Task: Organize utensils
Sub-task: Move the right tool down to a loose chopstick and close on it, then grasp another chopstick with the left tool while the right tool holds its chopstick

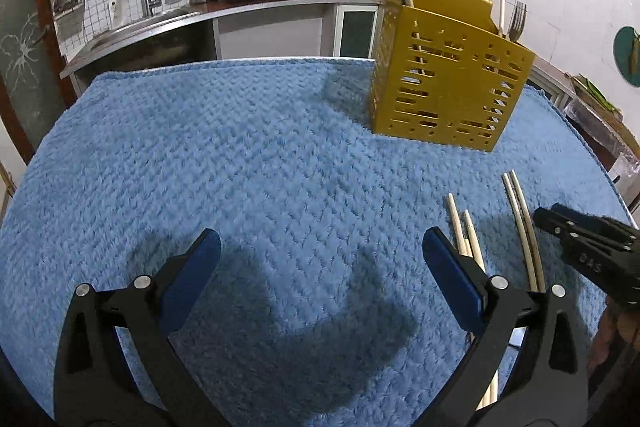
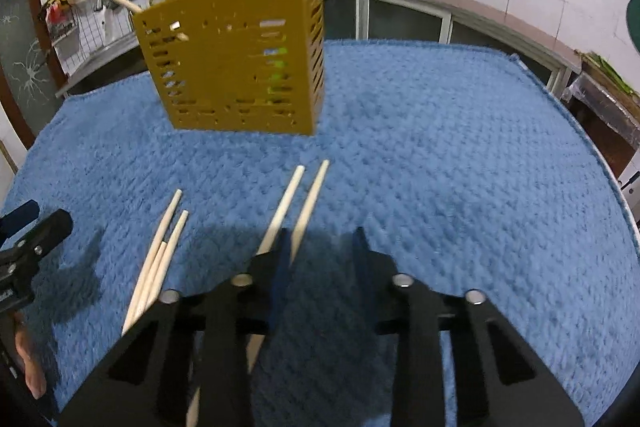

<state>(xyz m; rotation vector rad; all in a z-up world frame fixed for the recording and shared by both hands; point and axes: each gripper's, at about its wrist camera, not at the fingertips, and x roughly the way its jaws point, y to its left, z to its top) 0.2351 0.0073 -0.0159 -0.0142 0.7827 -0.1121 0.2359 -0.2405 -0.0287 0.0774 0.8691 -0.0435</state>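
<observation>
Right wrist view: chopsticks (image 2: 280, 211) (near ends) hidden behind jaws.

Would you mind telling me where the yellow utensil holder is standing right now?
The yellow utensil holder stands upright on the blue towel, at the far right in the left wrist view, beyond the chopsticks lying on the towel.
</observation>
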